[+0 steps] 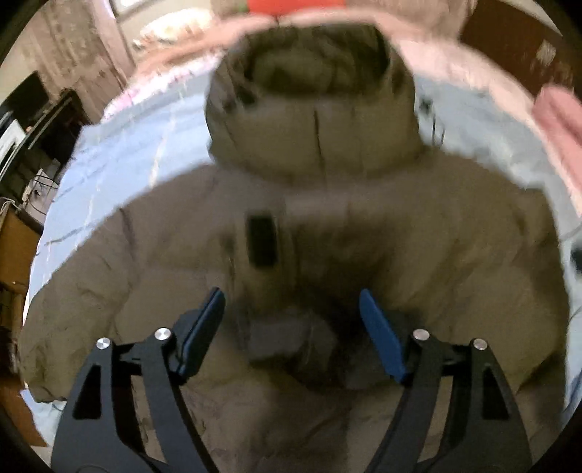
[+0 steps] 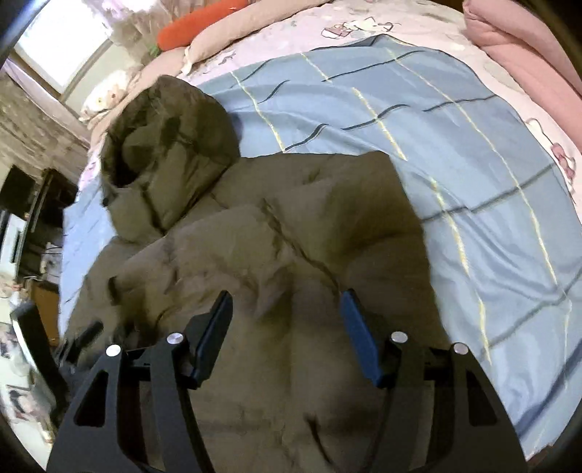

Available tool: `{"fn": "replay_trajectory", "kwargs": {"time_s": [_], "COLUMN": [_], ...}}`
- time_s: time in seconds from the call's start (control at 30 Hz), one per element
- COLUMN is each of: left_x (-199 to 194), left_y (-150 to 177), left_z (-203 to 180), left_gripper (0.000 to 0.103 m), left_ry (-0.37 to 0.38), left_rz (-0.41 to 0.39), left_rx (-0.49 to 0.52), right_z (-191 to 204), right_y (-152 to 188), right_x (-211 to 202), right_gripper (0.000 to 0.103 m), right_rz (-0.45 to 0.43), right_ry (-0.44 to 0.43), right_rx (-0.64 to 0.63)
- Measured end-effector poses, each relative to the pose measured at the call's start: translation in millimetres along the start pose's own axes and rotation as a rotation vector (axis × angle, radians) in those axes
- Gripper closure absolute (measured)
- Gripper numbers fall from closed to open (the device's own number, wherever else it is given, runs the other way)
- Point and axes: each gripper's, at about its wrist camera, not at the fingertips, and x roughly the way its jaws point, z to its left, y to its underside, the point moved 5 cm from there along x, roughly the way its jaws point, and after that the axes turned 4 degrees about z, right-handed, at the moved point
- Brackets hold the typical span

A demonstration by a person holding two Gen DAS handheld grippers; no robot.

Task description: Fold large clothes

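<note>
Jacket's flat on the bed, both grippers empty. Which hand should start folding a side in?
Right, probably. The right gripper hangs open above the jacket close to its side edge against the blue sheet. The left gripper, also open, looks down the jacket's middle toward the hood, away from either edge.

Your right tongs (image 2: 287, 309) fill the bottom of the frame, blue pads spread apart with nothing between them, above an olive puffer jacket (image 2: 283, 254). The jacket lies spread across the centre on a blue checked bedsheet (image 2: 454, 152), its hood (image 2: 163, 145) towards the upper left. An orange carrot-shaped cushion (image 2: 196, 22) sits at the top, a pink quilt (image 2: 527, 54) upper right.
</note>
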Motion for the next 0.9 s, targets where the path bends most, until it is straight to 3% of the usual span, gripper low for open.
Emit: {"fn": "replay_trajectory", "kwargs": {"time_s": [0.1,0.27,0.47,0.53,0.57,0.63,0.7,0.8,0.87,0.9], "left_x": [5,52,54,51,50,49,49,50,54,56], "left_y": [2,30,31,29,29,32,33,36,36,37], "left_z": [-11,-34,-38,-39,-40,-40,-39,-35,-30,-27], "left_gripper": [0.023,0.017,0.013,0.013,0.013,0.012,0.01,0.004,0.003,0.003], "left_ry": [0.007,-0.007,-0.065,-0.077,-0.083,-0.091,-0.094,-0.095,-0.072,-0.058], "left_rz": [0.018,0.222,0.212,0.199,0.196,0.195,0.193,0.189,0.199,0.207], "left_rx": [0.021,0.12,0.165,0.175,0.186,0.196,0.204,0.21,0.198,0.188], "right_z": [-8,-25,-31,-30,-31,-35,-40,-53,-55,-50], "right_y": [19,46,45,20,-3,-33,-55,-63,-65,-63], "right_x": [4,59,71,47,26,1,-9,19,42,55], "right_gripper": [0.039,0.039,0.039,0.039,0.039,0.039,0.039,0.039,0.039,0.039], "right_rz": [0.069,0.254,0.329,0.236,0.131,-0.02,-0.118,-0.068,-0.025,-0.011], "right_ry": [0.0,0.096,0.099,-0.028,-0.087,-0.103,-0.145,-0.305,-0.318,-0.276], "right_rx": [0.011,-0.009,0.012,0.081,0.102,0.105,0.102,0.221,0.263,0.254]}}
